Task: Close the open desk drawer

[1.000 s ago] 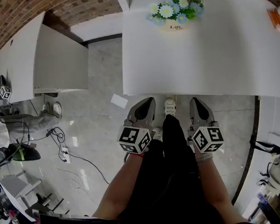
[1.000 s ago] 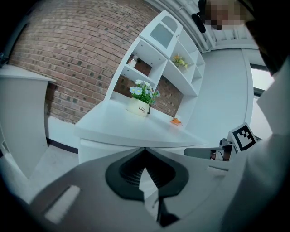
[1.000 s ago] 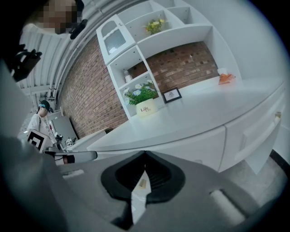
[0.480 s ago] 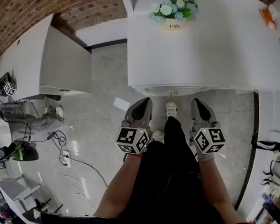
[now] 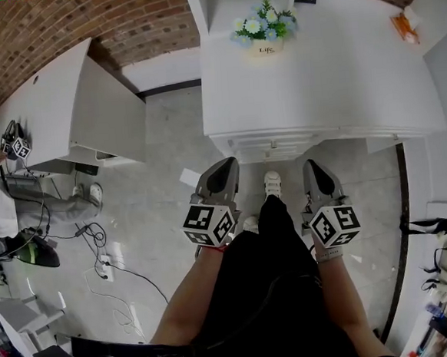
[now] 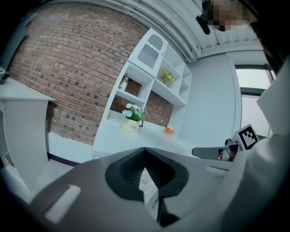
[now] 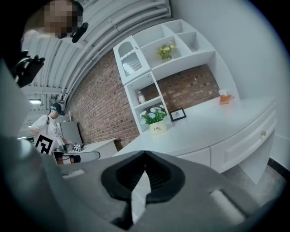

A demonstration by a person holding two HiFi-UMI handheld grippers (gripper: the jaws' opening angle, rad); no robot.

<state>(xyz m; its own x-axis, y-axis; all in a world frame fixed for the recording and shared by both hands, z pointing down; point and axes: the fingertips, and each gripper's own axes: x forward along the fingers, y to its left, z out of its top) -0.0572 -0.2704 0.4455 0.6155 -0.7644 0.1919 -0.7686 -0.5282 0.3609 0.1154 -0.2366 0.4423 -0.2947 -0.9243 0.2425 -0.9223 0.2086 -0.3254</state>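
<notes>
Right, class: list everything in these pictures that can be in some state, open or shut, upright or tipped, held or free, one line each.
left tool: shut, empty, clear of the desk
right tool: shut, empty, clear of the desk
desk drawer: untouched; front shows under the desk edge, open or shut cannot be told
flower pot: upright on the desk
picture frame: standing beside the pot
</notes>
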